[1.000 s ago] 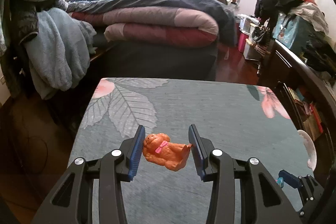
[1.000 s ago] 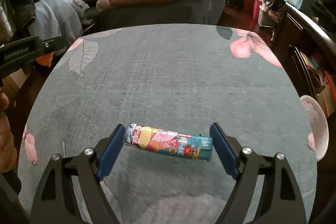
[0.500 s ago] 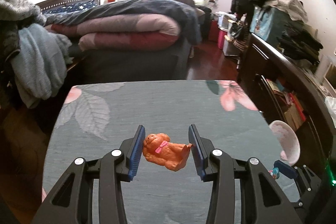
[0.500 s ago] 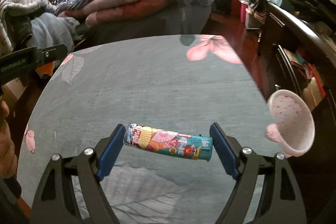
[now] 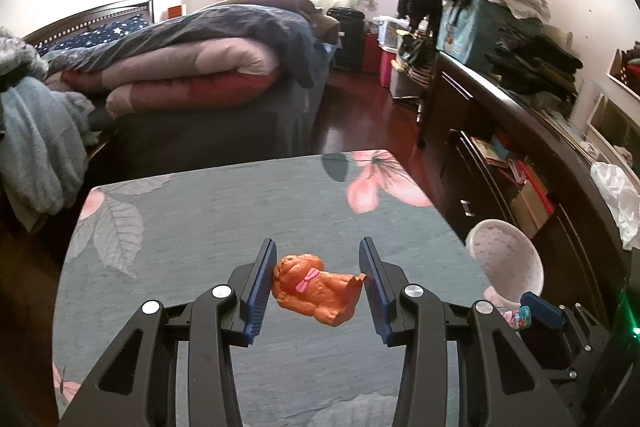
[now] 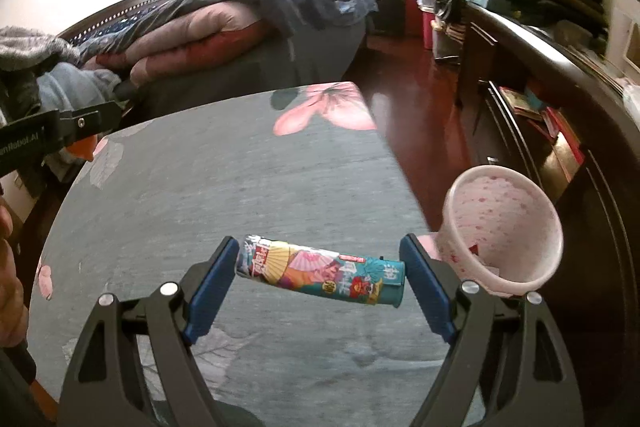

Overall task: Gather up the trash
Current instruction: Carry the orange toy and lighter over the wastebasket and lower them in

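Both items are picked up. The left gripper (image 5: 316, 281) jaws clamp the orange toy dog (image 5: 316, 287); the right gripper (image 6: 320, 277) jaws clamp the printed tube (image 6: 320, 275), just beside the pink bin (image 6: 504, 231). Dropping both in remains.

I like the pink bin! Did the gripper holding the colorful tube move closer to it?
Yes. The right gripper, shut on the tube, has swung rightward over the table; the pink bin looms beside it.

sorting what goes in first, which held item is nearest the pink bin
The colourful printed paper tube in the right claw: its end sits beside the pink speckled bin. The orange toy dog is farther.
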Demonstrator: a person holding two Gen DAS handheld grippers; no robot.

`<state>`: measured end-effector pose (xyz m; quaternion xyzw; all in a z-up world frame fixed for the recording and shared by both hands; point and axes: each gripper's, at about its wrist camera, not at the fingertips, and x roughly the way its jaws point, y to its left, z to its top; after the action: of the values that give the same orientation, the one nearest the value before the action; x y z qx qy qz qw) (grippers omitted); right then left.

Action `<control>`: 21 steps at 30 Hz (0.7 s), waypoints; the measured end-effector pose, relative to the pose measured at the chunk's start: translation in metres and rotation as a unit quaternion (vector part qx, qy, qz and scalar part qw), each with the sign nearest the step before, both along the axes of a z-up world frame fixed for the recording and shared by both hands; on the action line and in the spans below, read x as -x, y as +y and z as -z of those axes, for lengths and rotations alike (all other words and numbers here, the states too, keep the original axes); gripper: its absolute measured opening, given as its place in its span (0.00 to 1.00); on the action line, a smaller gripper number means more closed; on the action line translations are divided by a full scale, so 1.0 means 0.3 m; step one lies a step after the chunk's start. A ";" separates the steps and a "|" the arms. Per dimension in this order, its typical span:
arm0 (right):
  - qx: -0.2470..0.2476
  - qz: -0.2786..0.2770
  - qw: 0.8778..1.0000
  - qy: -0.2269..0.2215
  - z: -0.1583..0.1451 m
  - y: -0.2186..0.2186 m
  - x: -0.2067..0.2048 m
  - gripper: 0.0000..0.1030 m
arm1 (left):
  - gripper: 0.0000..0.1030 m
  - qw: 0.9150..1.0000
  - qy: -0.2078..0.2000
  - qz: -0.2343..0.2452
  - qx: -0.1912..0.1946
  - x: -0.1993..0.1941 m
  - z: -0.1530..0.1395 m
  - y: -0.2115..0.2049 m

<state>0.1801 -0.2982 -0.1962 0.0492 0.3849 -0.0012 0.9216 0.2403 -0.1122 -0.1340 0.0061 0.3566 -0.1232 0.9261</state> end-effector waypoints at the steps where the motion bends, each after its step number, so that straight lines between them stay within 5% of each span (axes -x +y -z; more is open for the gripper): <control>1: -0.001 0.003 1.000 -0.001 0.000 -0.015 0.005 0.80 | 0.42 1.000 0.000 0.005 0.000 0.000 -0.002 -0.020; 21: -0.024 0.090 0.996 -0.011 0.027 -0.348 0.073 0.80 | 0.42 0.995 0.001 0.097 -0.010 0.000 -0.004 -0.396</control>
<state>0.1582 -0.4026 -0.2043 0.1053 0.3686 -0.0743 0.9206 0.2402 -0.2310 -0.1328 0.0499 0.3564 -0.2086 0.9094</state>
